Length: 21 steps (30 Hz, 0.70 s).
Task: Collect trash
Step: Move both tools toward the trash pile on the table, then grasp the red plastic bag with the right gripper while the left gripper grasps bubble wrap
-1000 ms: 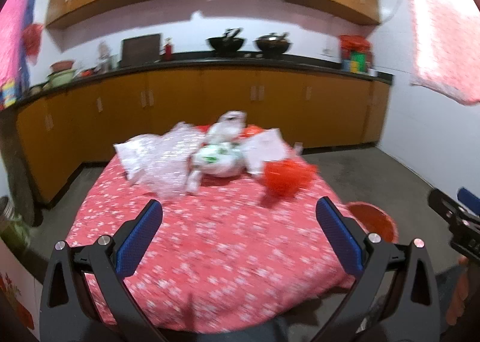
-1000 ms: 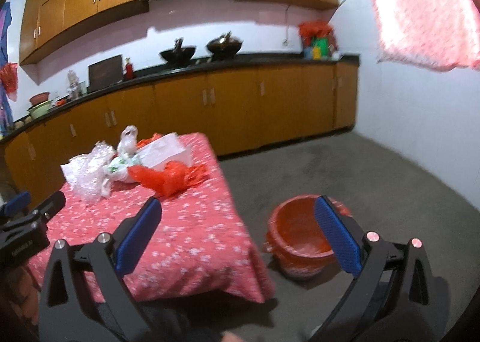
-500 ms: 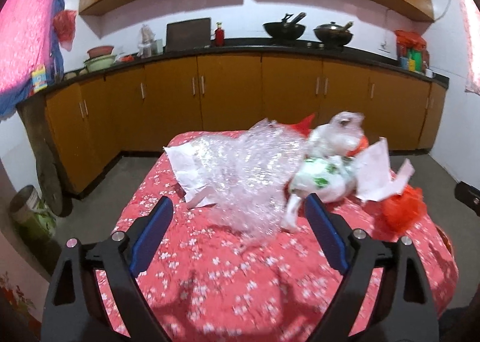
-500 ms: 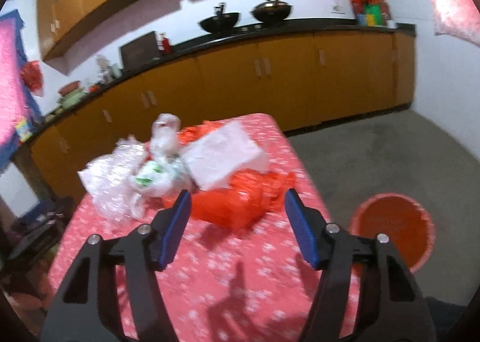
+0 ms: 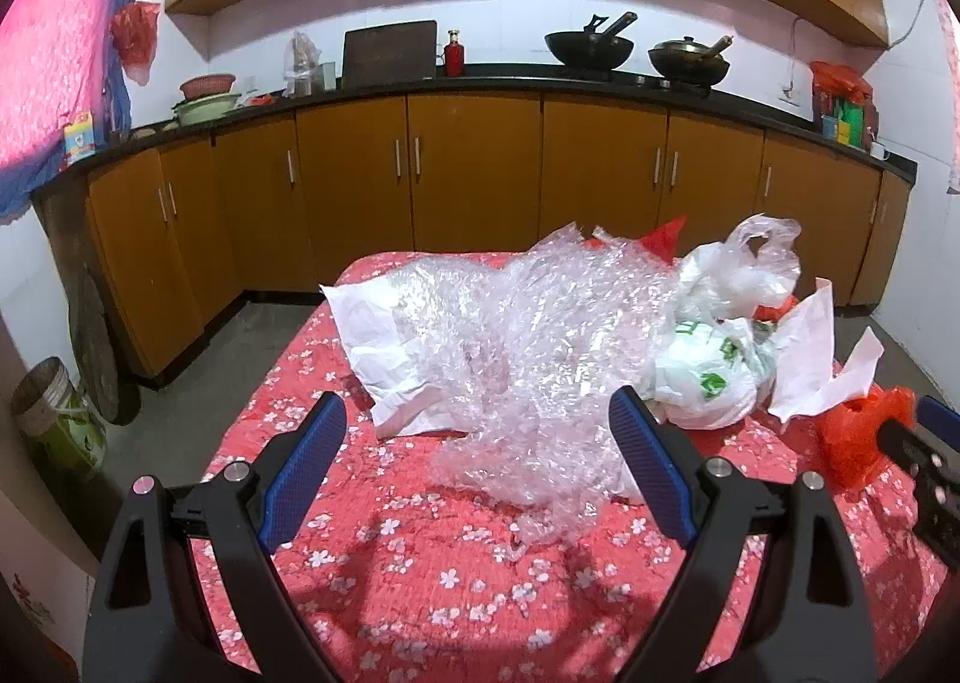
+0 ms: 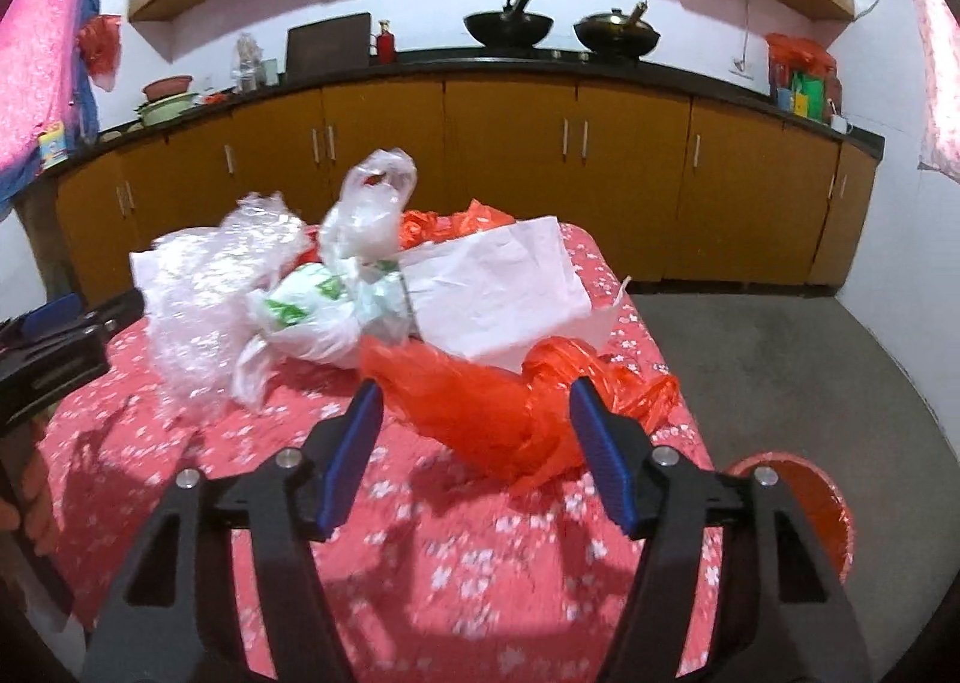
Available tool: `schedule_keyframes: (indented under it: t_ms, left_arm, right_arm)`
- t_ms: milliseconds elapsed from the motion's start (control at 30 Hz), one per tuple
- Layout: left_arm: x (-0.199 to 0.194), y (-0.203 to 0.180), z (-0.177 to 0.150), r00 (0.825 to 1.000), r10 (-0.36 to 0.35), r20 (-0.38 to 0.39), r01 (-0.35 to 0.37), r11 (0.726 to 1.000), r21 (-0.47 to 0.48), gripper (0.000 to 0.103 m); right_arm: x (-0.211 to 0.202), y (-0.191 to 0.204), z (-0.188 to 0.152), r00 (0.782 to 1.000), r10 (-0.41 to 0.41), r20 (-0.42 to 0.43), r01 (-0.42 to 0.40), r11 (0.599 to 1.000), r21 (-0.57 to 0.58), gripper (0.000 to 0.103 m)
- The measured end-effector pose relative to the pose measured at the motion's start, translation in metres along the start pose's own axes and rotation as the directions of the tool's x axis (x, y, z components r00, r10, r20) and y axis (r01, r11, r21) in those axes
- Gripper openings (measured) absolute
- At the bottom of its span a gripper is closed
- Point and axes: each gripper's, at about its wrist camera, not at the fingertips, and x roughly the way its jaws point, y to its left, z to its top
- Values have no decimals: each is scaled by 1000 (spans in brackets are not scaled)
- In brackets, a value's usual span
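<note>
A heap of trash lies on a table with a red flowered cloth [image 5: 420, 569]. In the left wrist view my left gripper [image 5: 477, 446] is open, its jaws on either side of a crumpled sheet of clear bubble wrap [image 5: 528, 347]. White paper [image 5: 372, 335] lies behind it, a white and green plastic bag [image 5: 708, 377] to the right. In the right wrist view my right gripper [image 6: 477, 431] is open, its jaws astride a crumpled red plastic bag [image 6: 498, 407]. A white paper sheet [image 6: 498, 287] and the white and green bag [image 6: 318, 311] lie beyond it.
An orange-red bucket [image 6: 804, 509] stands on the floor at the table's right. Wooden cabinets [image 5: 480, 173] with a black counter run along the back wall. A small bin [image 5: 48, 419] stands on the floor at the left. My left gripper's body [image 6: 54, 347] shows at the left edge of the right wrist view.
Both grippers have moved forward over the table. The left one now brackets the bubble wrap, the right one the red bag. Both stay open.
</note>
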Motion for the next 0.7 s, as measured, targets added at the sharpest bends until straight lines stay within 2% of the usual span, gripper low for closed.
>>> schedule_keyframes:
  t_ms: [100,133,200,267,400,567,700]
  left_arm:
    - [6,-1,-2,1000,-1,-13,1,1000,-3,88]
    - [8,-1,-2,1000,-1,-15,1,1000,1,88]
    - [10,-4,-2,1000,-5,-16,5,1000,10,86]
    - [12,-5,-2,1000,-11,-14,12,1000,19,84]
    - [18,-8,-2,1000,-21,-19,21,999,28,79]
    - [25,-10,-2,998,-40,-39,41,999,30,67]
    - [31,-14,-1,996,-74,-56,76,996,35,66]
  right_arm:
    - [11,-5,6,999,23,-23,-23,999,22,26]
    - [14,-6,8,999,25,-27,-24,999,26,24]
    - [19,-7,12,999,35,-25,-34,999,30,10]
    - [22,-8,15,998,59,-18,-58,997,49,5]
    - [21,-7,16,993,117,6,-118,991,71,4]
    - [21,2,12,989,147,3,-147,987,62,4]
    - [23,5,10,988,153,-8,-153,987,56,4]
